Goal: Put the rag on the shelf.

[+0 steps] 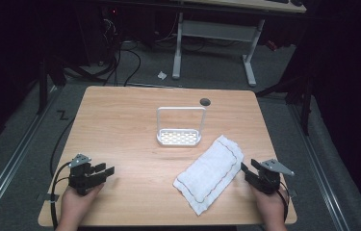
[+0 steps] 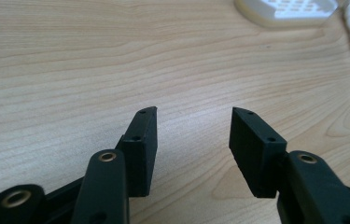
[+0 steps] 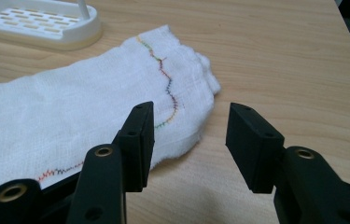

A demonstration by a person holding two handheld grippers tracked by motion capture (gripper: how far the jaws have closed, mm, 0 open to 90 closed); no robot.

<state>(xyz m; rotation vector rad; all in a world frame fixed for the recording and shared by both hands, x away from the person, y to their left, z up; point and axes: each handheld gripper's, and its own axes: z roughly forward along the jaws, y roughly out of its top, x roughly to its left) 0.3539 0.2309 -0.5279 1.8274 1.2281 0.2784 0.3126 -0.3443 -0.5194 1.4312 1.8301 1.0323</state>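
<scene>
We hold both claws apart and empty over the pale wood-grain table [image 1: 120,125]

Our right gripper [image 3: 189,140] sits just beside the near edge of the folded white cloth with coloured stitching [image 3: 70,112], one jaw over its hem; our left gripper [image 2: 193,144] rests over bare wood, well apart from the cloth. Beyond both claws stands a white plastic slotted rack with a wire handle [image 1: 179,137]. Around the table, grey floor, black cables and a white desk frame [image 1: 214,43] in a dark room
</scene>
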